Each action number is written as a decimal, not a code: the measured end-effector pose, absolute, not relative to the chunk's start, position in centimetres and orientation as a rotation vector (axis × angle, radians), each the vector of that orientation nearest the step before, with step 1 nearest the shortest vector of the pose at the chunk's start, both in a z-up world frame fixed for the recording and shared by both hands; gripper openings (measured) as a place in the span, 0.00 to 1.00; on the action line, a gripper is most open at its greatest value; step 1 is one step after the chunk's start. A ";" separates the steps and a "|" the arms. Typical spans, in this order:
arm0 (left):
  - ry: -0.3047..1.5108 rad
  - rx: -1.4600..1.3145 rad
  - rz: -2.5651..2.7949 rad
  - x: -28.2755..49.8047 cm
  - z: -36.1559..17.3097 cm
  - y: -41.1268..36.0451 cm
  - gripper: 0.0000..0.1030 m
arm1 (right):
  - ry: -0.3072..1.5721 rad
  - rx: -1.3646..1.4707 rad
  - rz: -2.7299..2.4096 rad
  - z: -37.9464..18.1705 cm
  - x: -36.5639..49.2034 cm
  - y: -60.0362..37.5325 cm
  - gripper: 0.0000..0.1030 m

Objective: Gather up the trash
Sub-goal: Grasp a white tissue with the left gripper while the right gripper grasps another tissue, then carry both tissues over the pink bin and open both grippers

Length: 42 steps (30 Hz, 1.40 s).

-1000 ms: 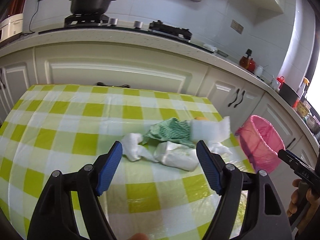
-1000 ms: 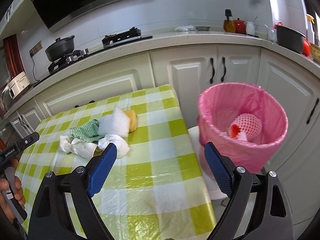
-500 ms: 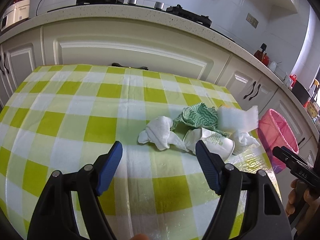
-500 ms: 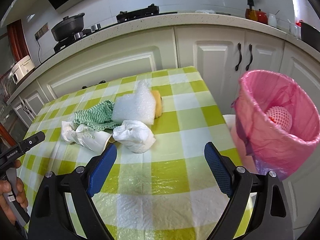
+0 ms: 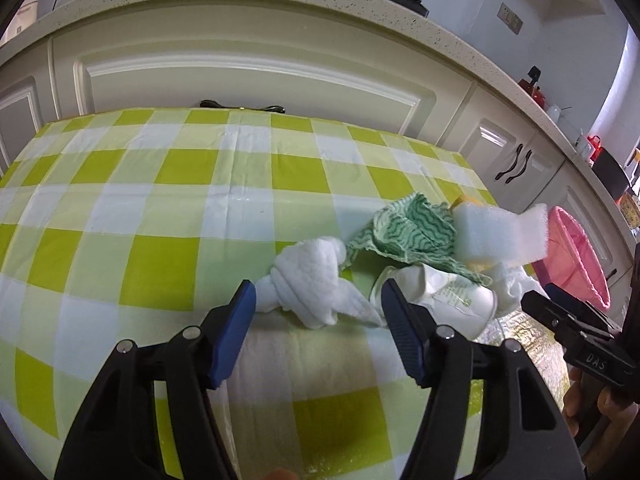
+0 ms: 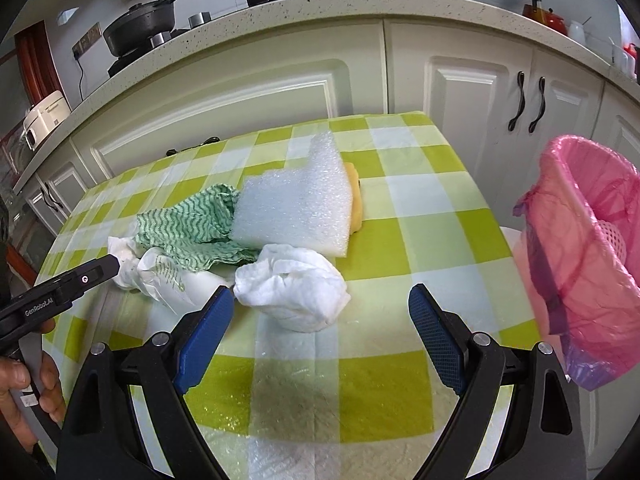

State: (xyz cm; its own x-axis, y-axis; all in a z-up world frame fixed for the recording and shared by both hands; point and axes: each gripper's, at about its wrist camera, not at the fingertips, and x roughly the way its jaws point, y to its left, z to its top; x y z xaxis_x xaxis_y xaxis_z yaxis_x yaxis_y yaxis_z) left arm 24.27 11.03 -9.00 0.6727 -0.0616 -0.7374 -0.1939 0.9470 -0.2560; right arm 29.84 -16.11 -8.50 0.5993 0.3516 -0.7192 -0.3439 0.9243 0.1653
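Kitchen cabinets and a speckled counter run behind a table (image 5: 132, 216) covered in a green-and-white checked cloth, and we find the trash heaped toward its right side. The heap holds a knotted white rag (image 5: 316, 276), a crumpled paper cup (image 5: 444, 292), a green wavy-patterned cloth (image 5: 412, 228), a white foam sheet (image 6: 296, 208) with a yellow sponge (image 6: 356, 204) tucked behind it, and a wad of white tissue (image 6: 296, 284). A pink-lined bin (image 6: 580, 248) stands off the table's right edge, already holding a white mesh item.

We note the left gripper (image 5: 318, 308) has just been closing; its jaws now stand about half open, with the knotted rag lying between the tips but no pad visibly pressing on it. The right gripper (image 6: 320, 312) stands wide open and empty, just short of the tissue wad, which lies ahead between its tips.

In our judgement every piece here is light and soft. The rag and tissue should compress under the pads, so a hold across the thickest bunched part is safest; a loose tail would likely slip. The cup is thin and already crushed, so it should give further under any squeeze. The foam is springy and bulky, and we judge an edge the better place to take it.
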 end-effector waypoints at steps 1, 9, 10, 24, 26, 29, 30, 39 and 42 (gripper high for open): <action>0.837 -0.333 0.079 24.4 -9.2 11.2 0.54 | 0.843 0.006 0.403 -8.7 30.1 -15.9 0.82; 0.862 -0.332 0.072 25.7 -10.0 11.5 0.42 | 0.874 -0.012 0.412 -10.0 31.2 -14.8 0.72; 0.869 -0.330 0.070 25.8 -10.2 11.5 0.39 | 0.880 -0.016 0.413 -10.1 31.3 -14.6 0.69; 0.841 -0.356 0.099 22.7 -9.2 12.9 0.29 | 0.886 -0.020 0.472 -9.8 28.8 -14.6 0.42; 0.836 -0.357 0.104 22.1 -8.9 13.1 0.29 | 0.881 -0.013 0.473 -9.4 28.1 -15.0 0.42; 0.825 -0.358 0.108 21.3 -8.4 13.2 0.29 | 0.868 -0.007 0.476 -8.6 27.0 -15.4 0.42; 0.819 -0.356 0.109 21.0 -8.0 13.2 0.29 | 0.862 -0.002 0.475 -8.3 26.6 -15.7 0.42; 0.764 -0.326 0.092 19.6 -4.7 12.0 0.29 | 0.809 0.024 0.442 -5.3 25.0 -18.7 0.42; 0.746 -0.313 0.080 19.5 -3.4 11.1 0.29 | 0.791 0.031 0.431 -4.3 24.8 -19.8 0.42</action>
